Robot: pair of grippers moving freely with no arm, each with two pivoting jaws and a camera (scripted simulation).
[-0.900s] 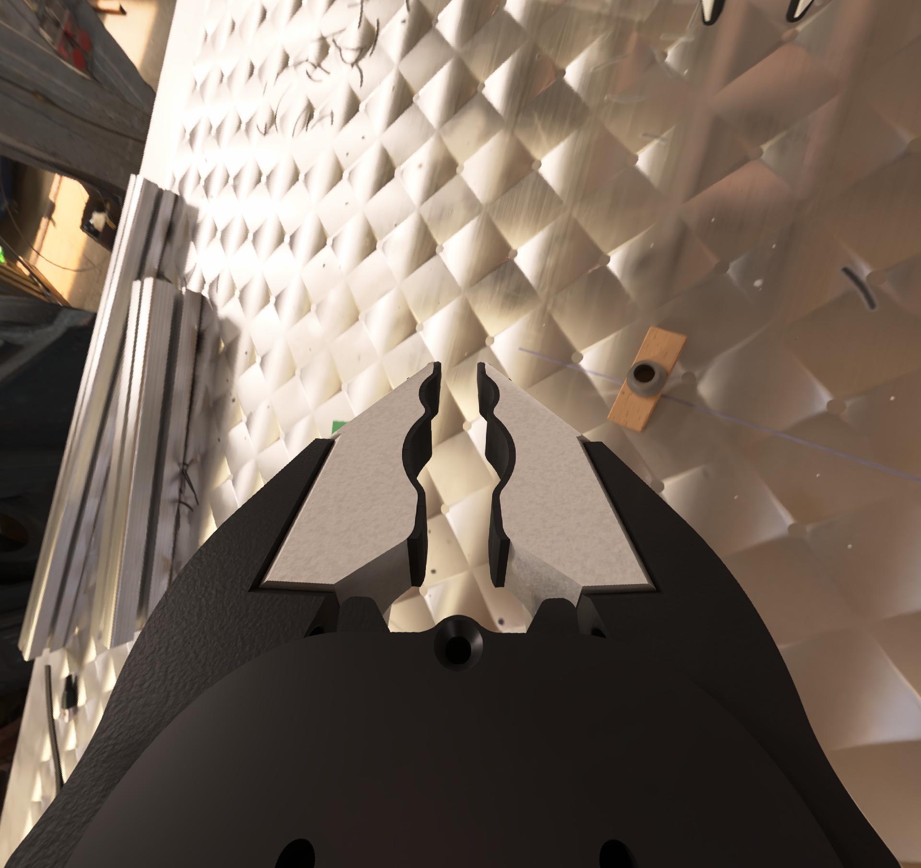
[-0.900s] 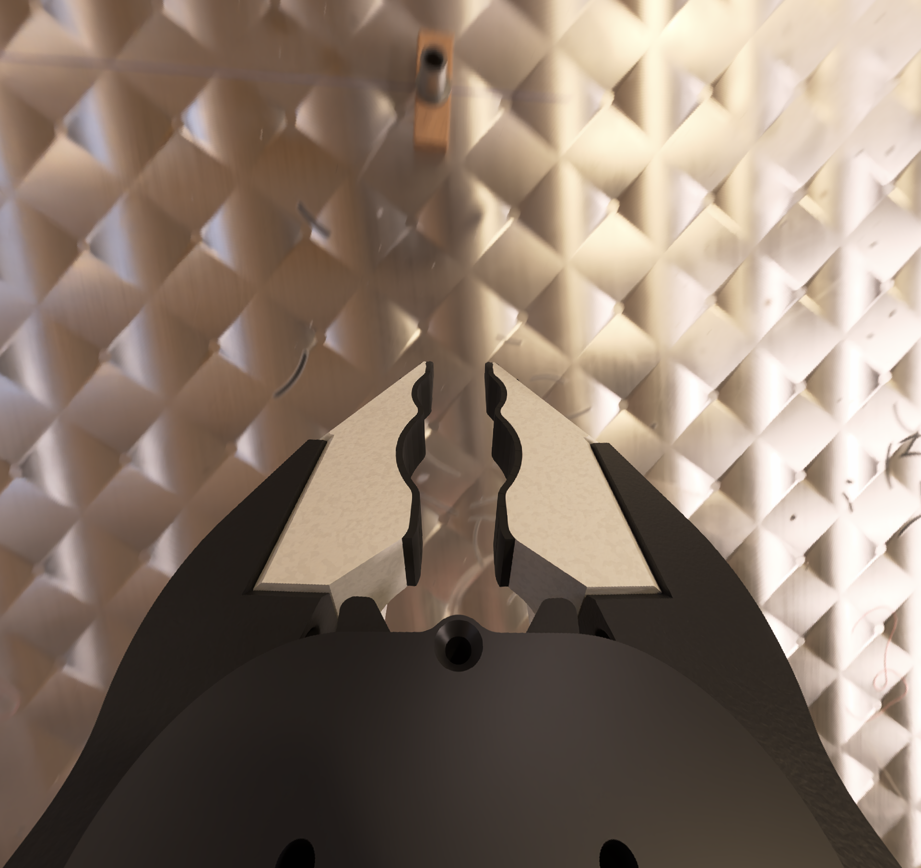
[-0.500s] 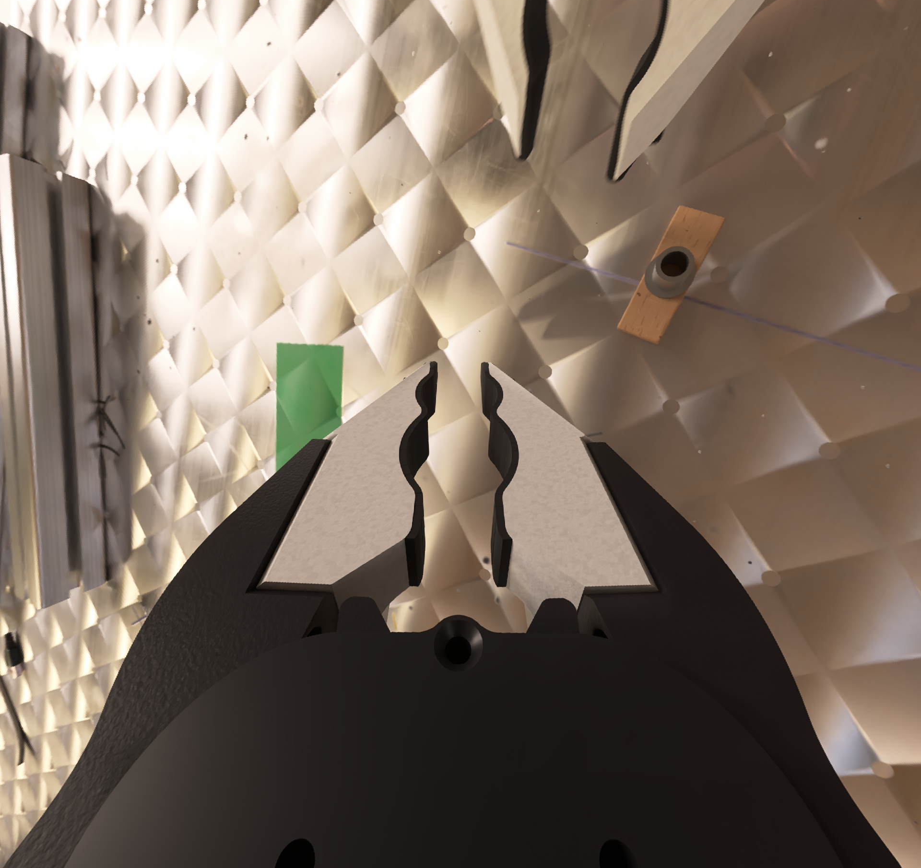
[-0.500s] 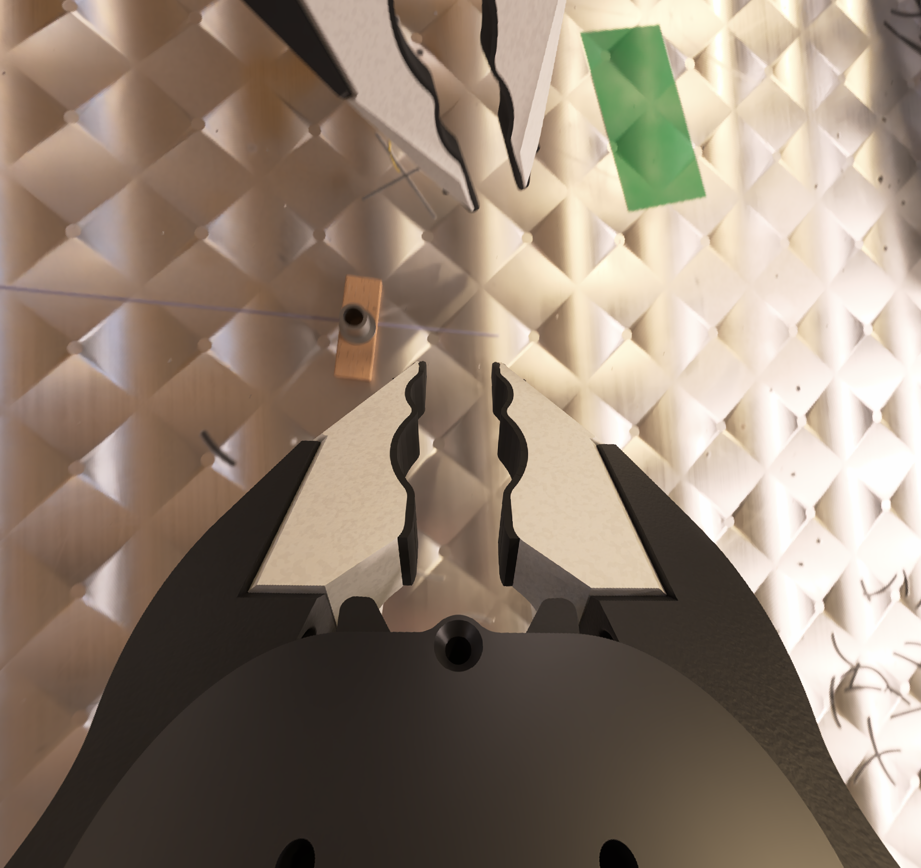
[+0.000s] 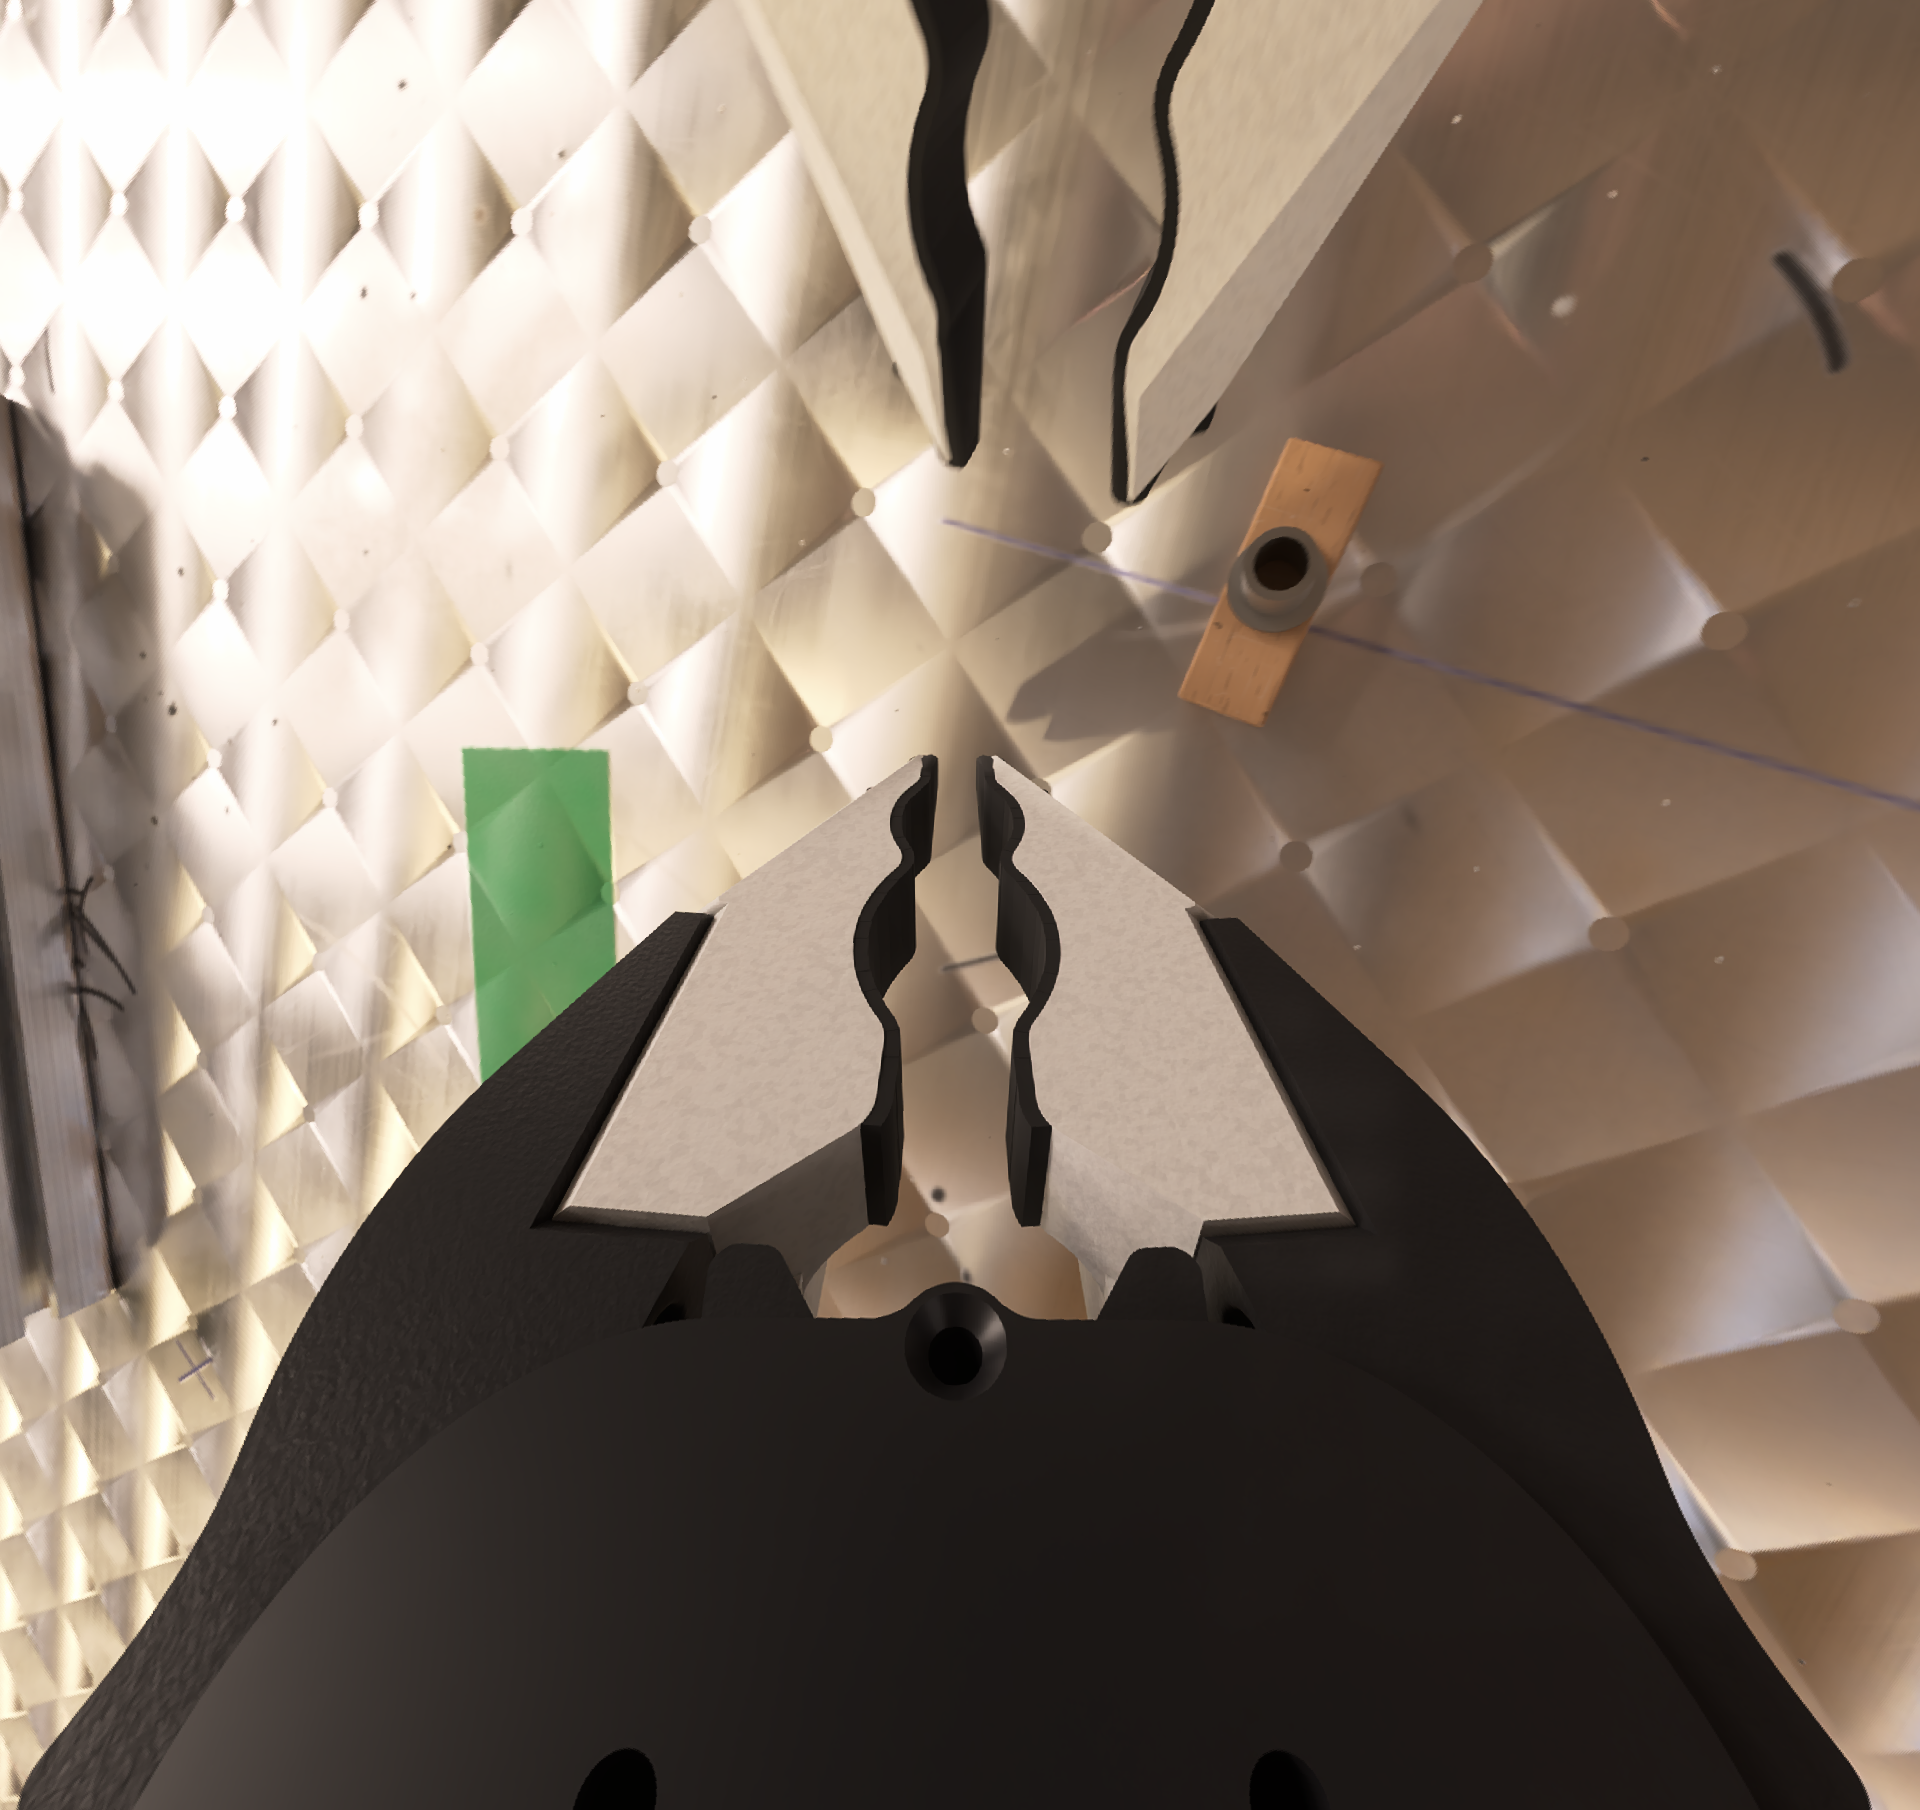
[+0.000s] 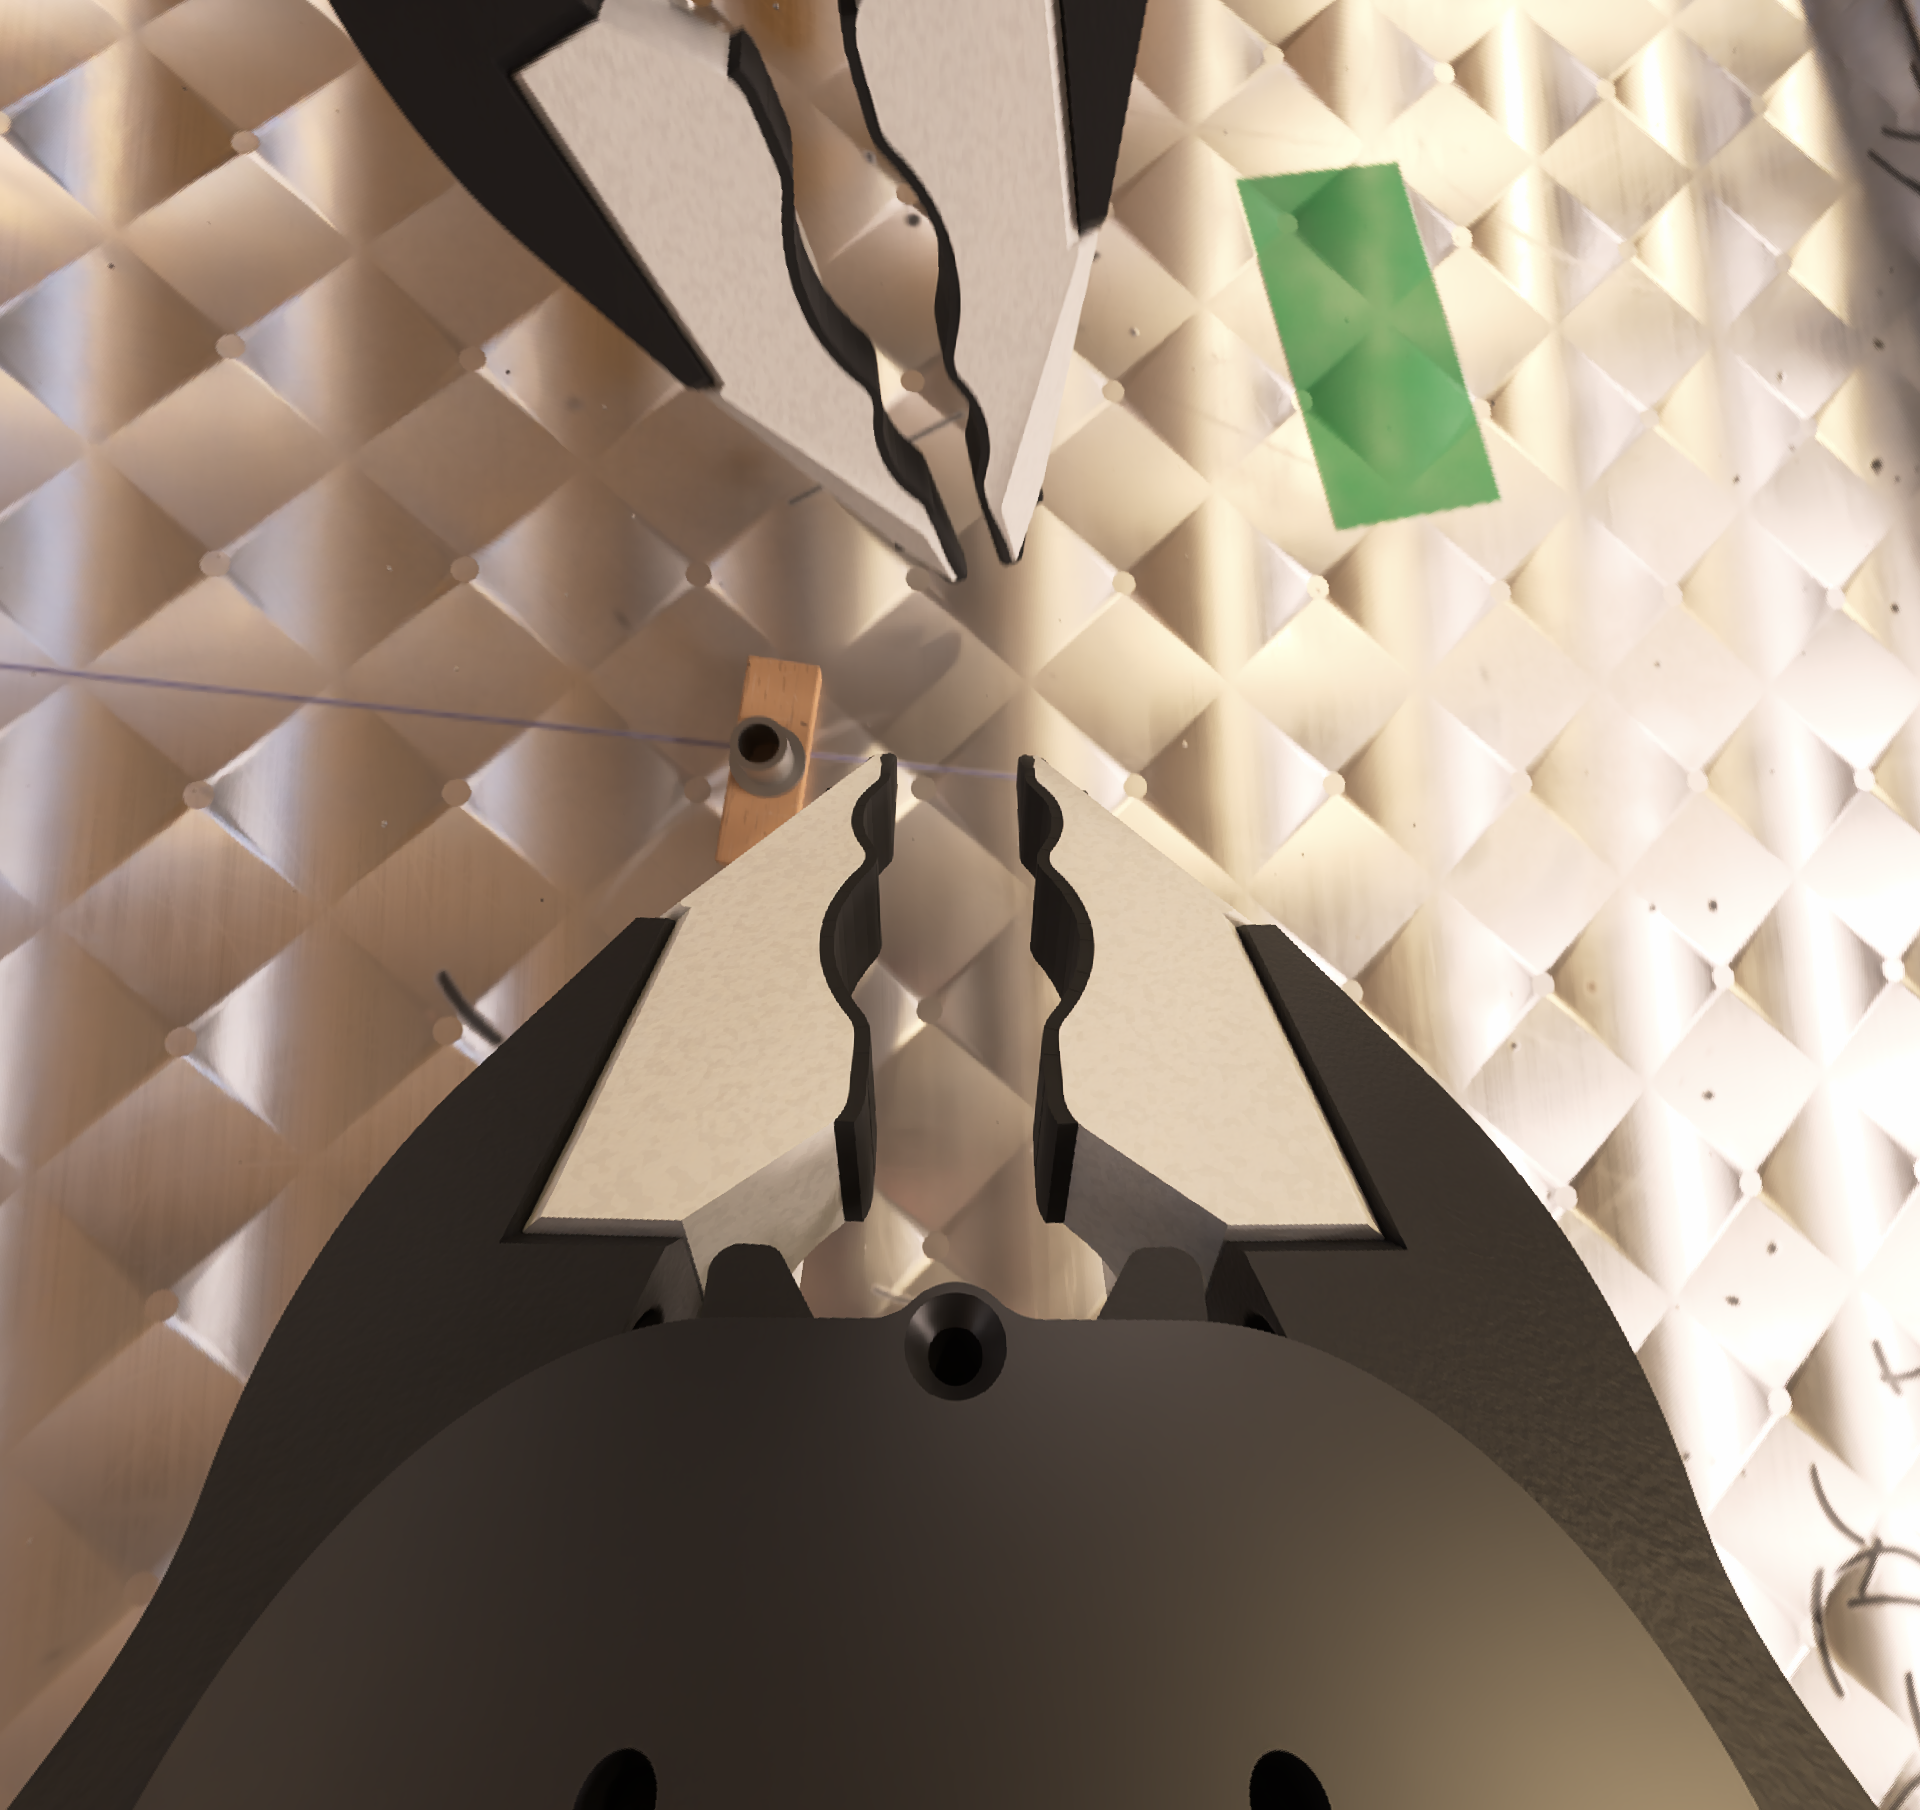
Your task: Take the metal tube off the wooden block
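Note:
A small wooden block [image 5: 1236, 669] lies flat on the quilted metal tabletop [image 5: 416, 306], with a short grey metal tube [image 5: 1276, 581] standing upright in it. My left gripper [image 5: 954, 773] is empty, its jaws a narrow gap apart, hovering below and left of the block. My right gripper [image 5: 1044, 472] enters from the top, tips just left of the block. In the right wrist view the block [image 6: 781, 695] and tube [image 6: 766, 750] sit just left of my right gripper [image 6: 956, 768], which is open and empty. The left gripper [image 6: 982, 565] points down from above.
A flat green rectangle [image 5: 535, 887] lies left of my left gripper; it also shows in the right wrist view [image 6: 1366, 347]. Metal bars [image 5: 42, 825] lie along the far left. Dark curled shavings [image 5: 1808, 326] are scattered about. A thin line crosses the tabletop under the block.
Both grippers have moved in toward the block and toward each other, each now looming large in the other's view. The left jaws have narrowed slightly. The block and tube have not moved.

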